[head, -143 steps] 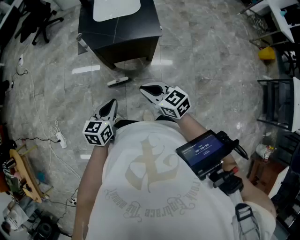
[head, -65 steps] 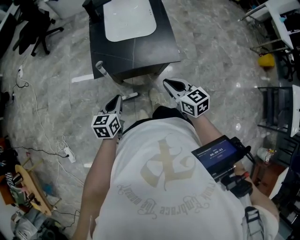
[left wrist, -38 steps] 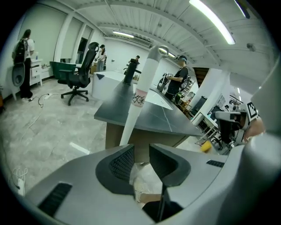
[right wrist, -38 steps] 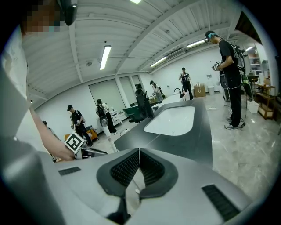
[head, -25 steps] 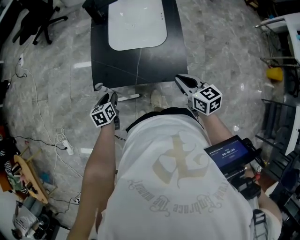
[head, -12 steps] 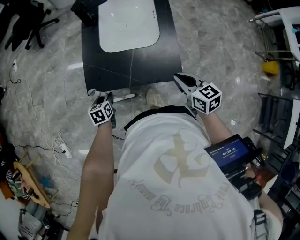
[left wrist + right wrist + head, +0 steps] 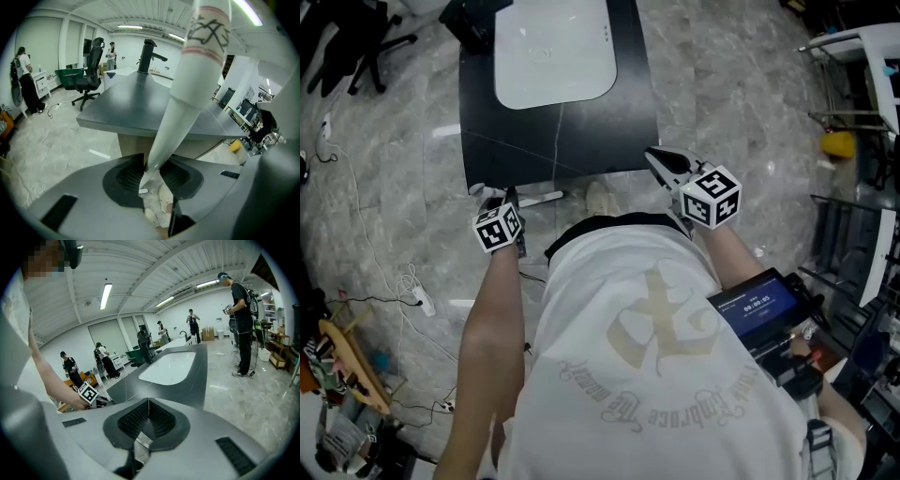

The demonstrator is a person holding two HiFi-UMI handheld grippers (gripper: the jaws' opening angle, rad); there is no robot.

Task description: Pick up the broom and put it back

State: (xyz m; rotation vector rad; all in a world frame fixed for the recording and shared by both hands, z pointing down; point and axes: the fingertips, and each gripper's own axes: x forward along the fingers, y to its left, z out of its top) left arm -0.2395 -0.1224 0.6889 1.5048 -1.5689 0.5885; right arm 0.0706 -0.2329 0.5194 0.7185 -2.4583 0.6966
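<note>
White, red-banded broom handle (image 7: 187, 93) is pinched by left gripper (image 7: 150, 165), jaws just closed in at their tips only; swing or slip is risked on lifting. Right gripper (image 7: 148, 401) is closed, empty.

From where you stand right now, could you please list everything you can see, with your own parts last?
counter: one, black, straight ahead
basin: one, white, set in the counter top
tap: one, black, on the counter
broom handle: one, whitish with a red band, at the counter's front left corner
office chair: one, black, on the floor beyond the counter
yellow object: one, floor at right
power strip: one, white, floor at left
bystanders: several, dark clothes, background
screen device: one, dark, at my right hip
left gripper: one, grey, jaws just closed onto the broom handle
right gripper: one, grey, shut, empty
</note>
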